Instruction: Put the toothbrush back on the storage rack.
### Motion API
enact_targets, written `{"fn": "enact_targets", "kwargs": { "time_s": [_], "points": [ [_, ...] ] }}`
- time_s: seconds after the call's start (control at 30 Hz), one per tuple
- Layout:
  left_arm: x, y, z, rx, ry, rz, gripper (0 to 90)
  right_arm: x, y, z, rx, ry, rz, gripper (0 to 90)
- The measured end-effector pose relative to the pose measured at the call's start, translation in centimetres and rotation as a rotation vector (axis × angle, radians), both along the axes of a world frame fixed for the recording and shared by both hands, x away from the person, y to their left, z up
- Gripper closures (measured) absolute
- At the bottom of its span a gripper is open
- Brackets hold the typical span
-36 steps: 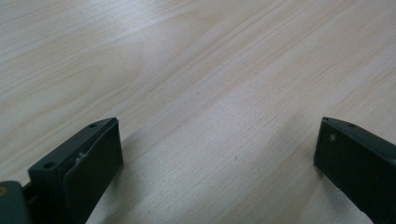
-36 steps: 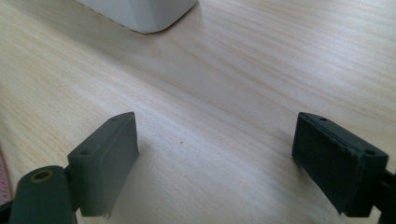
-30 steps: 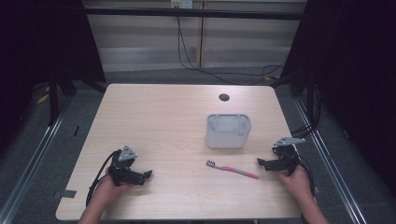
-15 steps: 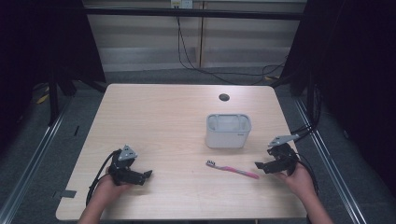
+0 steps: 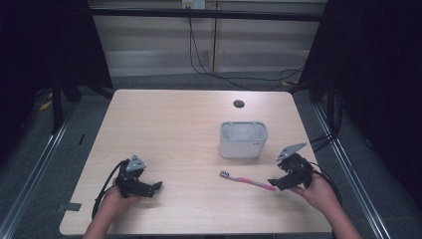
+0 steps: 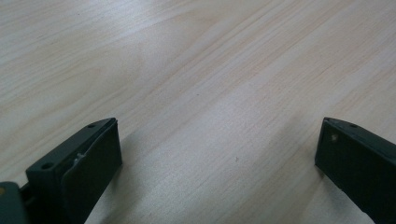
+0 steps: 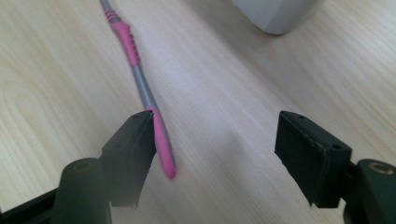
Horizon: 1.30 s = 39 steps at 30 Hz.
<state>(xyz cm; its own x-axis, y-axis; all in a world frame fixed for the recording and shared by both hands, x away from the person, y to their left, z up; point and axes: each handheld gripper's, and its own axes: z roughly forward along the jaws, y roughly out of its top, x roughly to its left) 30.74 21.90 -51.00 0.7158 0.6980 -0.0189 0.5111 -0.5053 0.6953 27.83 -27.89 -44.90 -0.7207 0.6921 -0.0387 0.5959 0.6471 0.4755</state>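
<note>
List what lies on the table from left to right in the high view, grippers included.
Left gripper → toothbrush → right gripper. The grey holder and the dark round spot sit farther back, over the toothbrush's span, so they are left out of the order.
</note>
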Motion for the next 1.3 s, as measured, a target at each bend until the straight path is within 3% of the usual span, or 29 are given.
{"fn": "enact_targets", "kwargs": {
  "time_s": [0.47,0.6,0.97,1.3],
  "points": [
    [0.0,0.0,0.0,0.001,0.0,0.0,0.1,-0.2,3.7,0.1,-0.064,0.077,0.151,33.4],
    [0.0,0.0,0.0,0.001,0.0,-0.001,0.1,0.0,4.3,-0.2,-0.079,0.108,0.173,36.1],
    [0.0,0.0,0.0,0.001,0.0,0.0,0.1,0.8,6.1,-0.5,-0.11,0.111,0.221,39.2],
    [0.0,0.0,0.0,0.001,0.0,-0.001,0.1,1.8,7.7,-1.1,-0.116,0.136,0.248,49.3]
  ]
}}
